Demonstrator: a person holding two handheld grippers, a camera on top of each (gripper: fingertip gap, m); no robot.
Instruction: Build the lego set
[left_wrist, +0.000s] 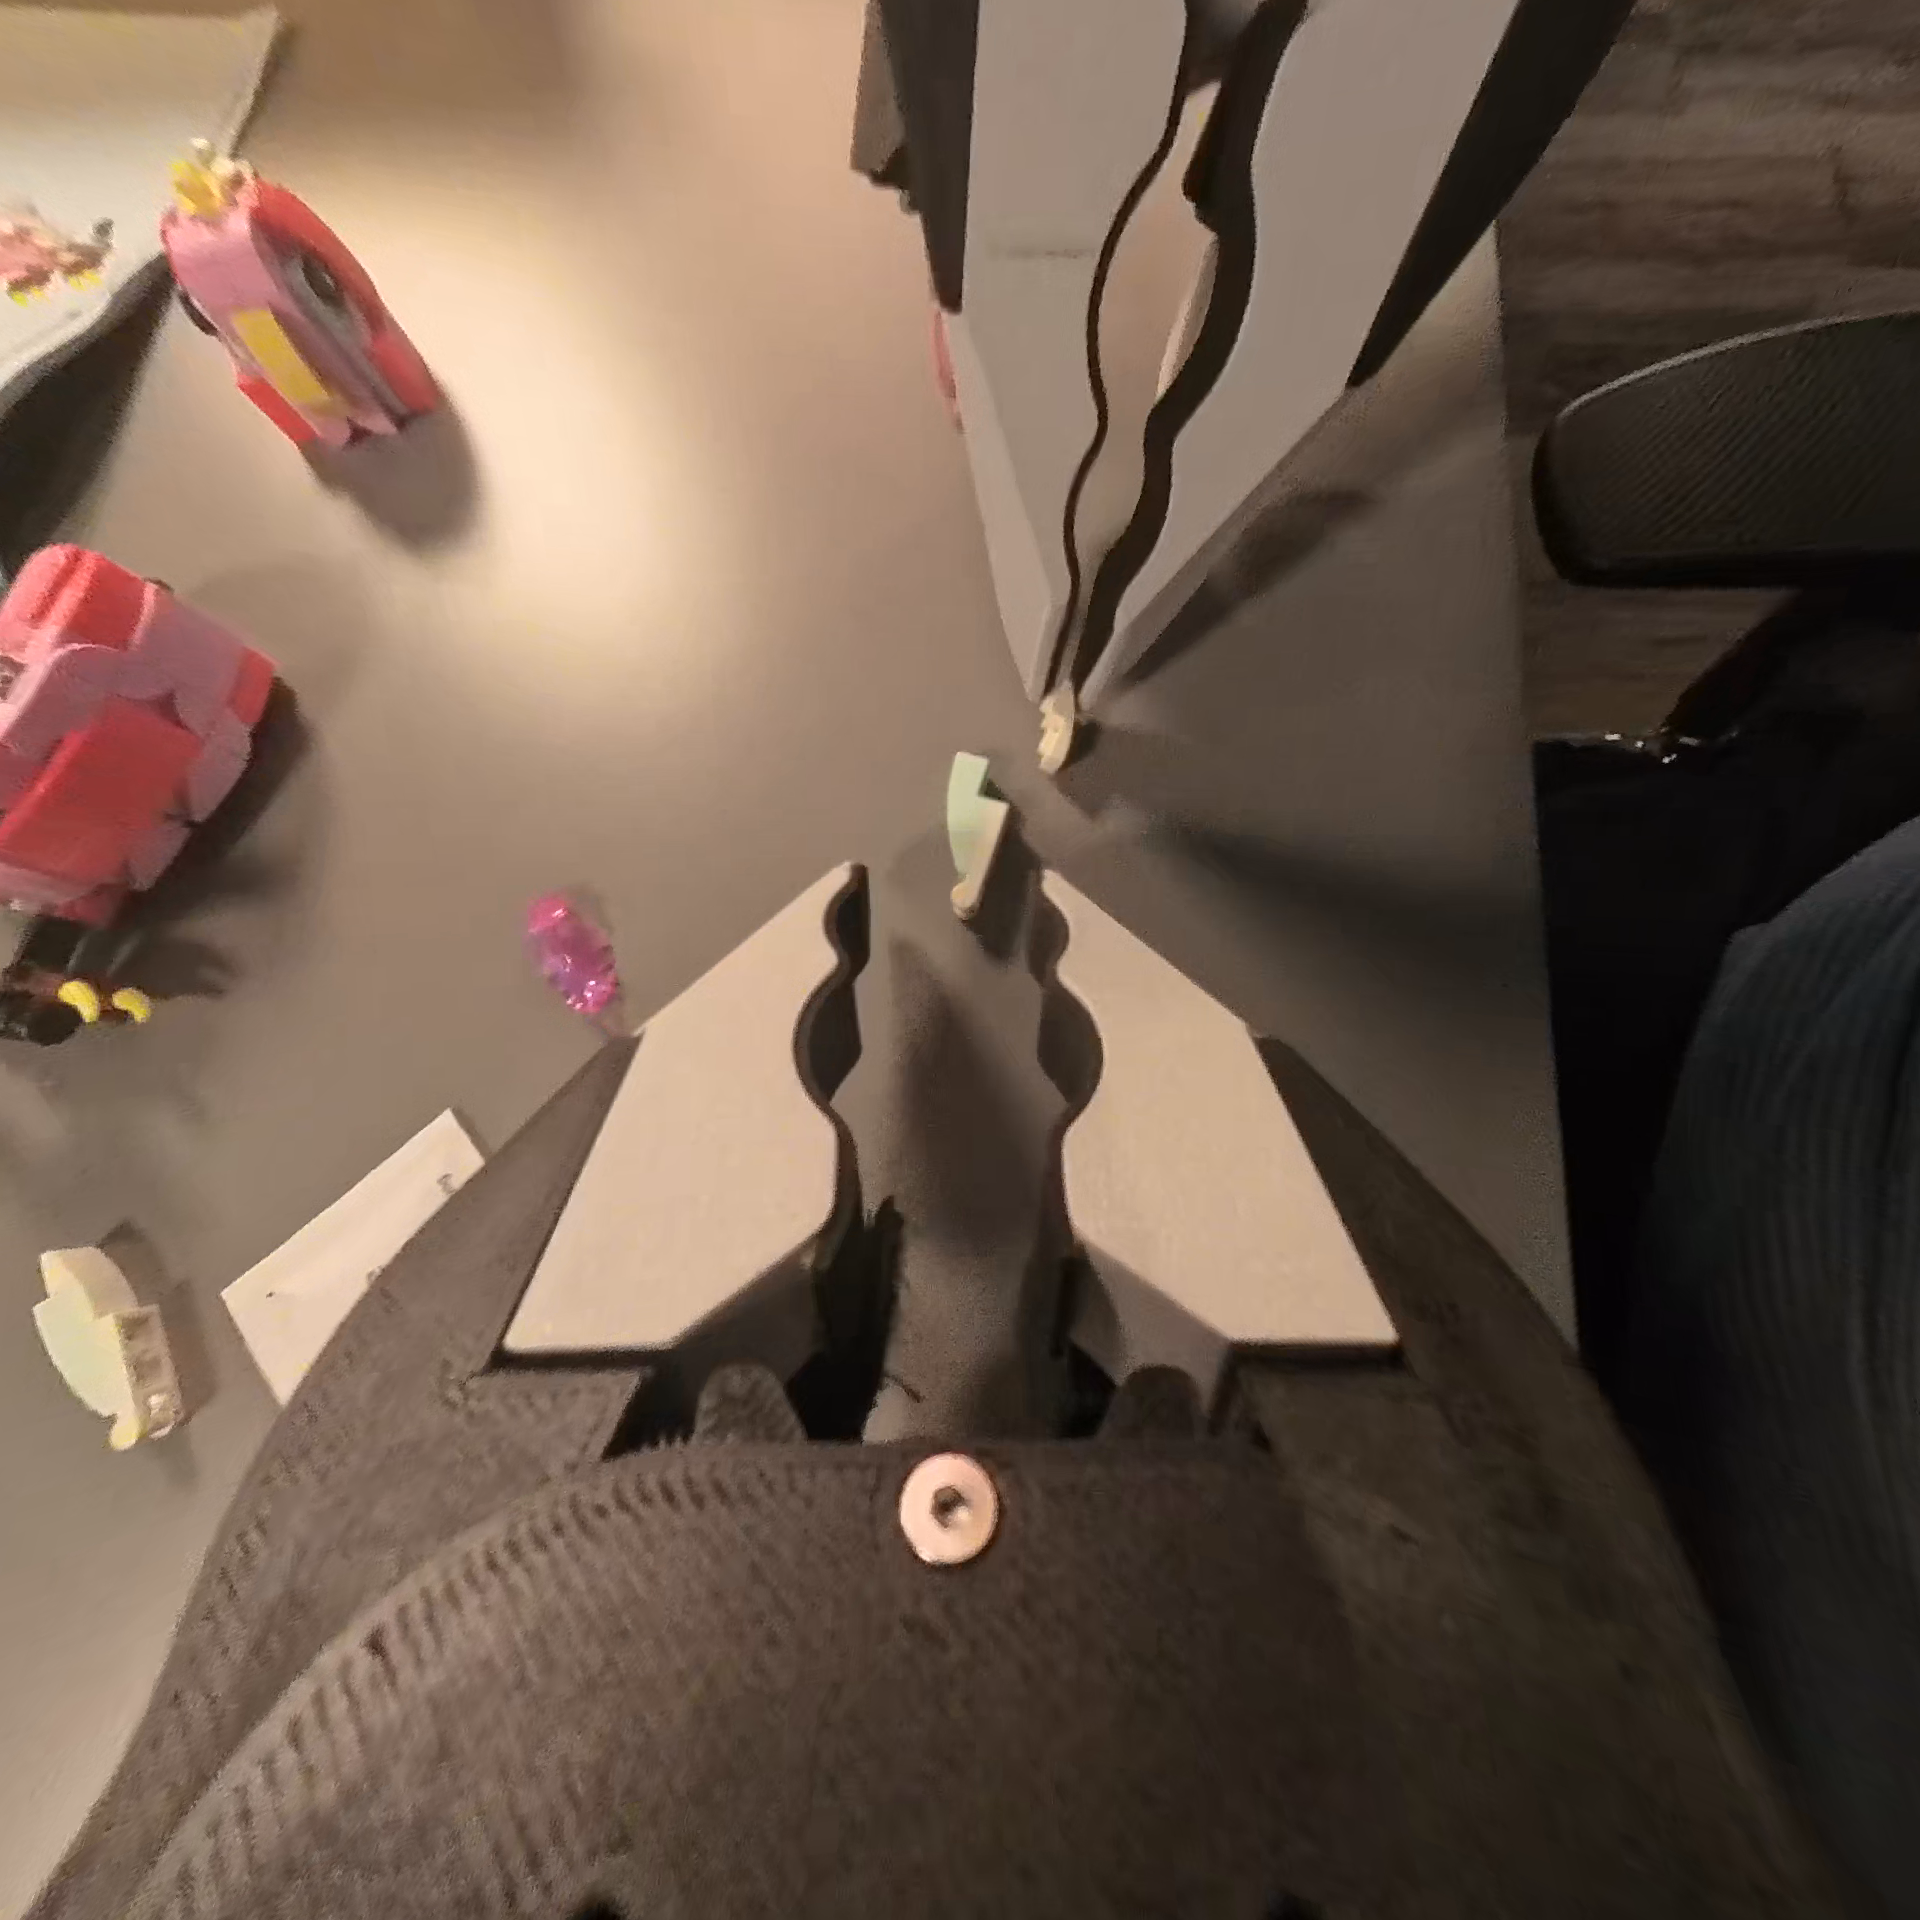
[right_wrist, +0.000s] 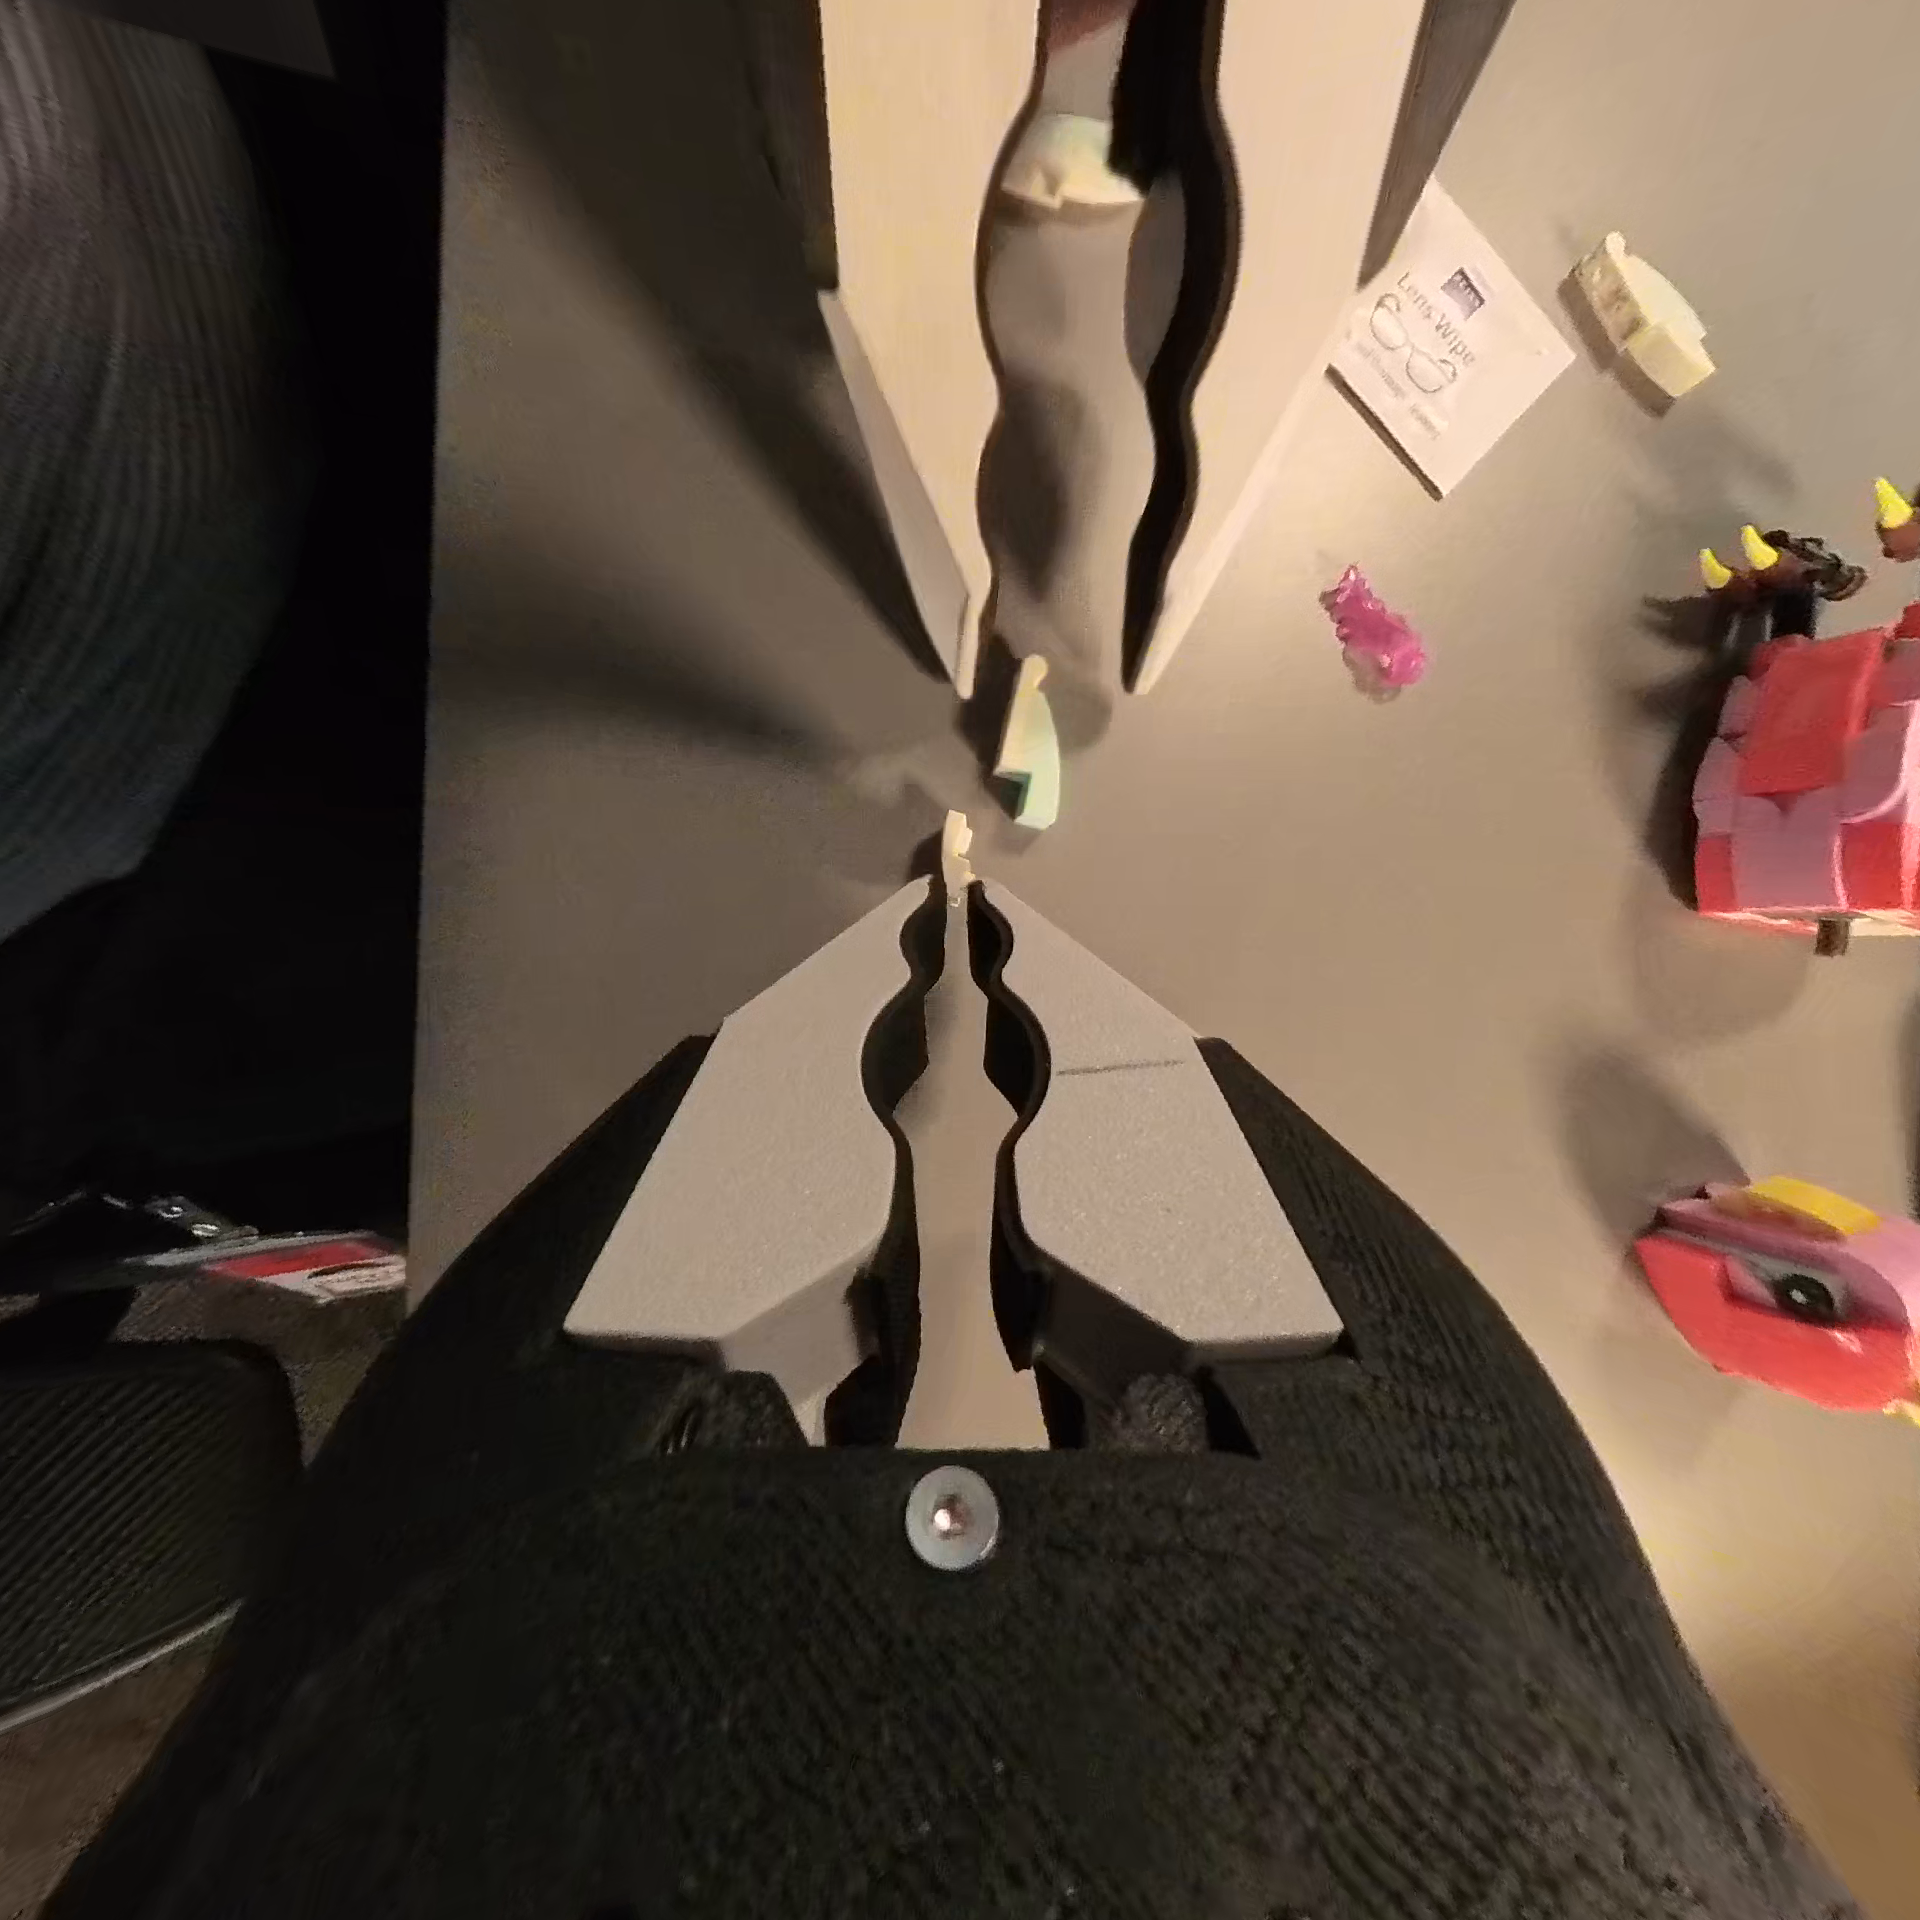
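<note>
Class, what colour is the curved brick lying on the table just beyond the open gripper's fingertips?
The curved brick is pale mint green with a cream edge, clearest in the left wrist view.

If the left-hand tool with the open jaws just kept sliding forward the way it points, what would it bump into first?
Most likely the pale green curved plastic piece lying on the table just beyond the left gripper, nearer its right fingertip. Behind it waits the right gripper, pinching a small cream piece. Depth is hard to judge.

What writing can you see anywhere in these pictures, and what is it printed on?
White paper packet on the table: several printed lines, legible, but I don't quote writing.
Red and white card down beside the table: marks too blurred to read.
Nothing else bears readable writing.
</note>
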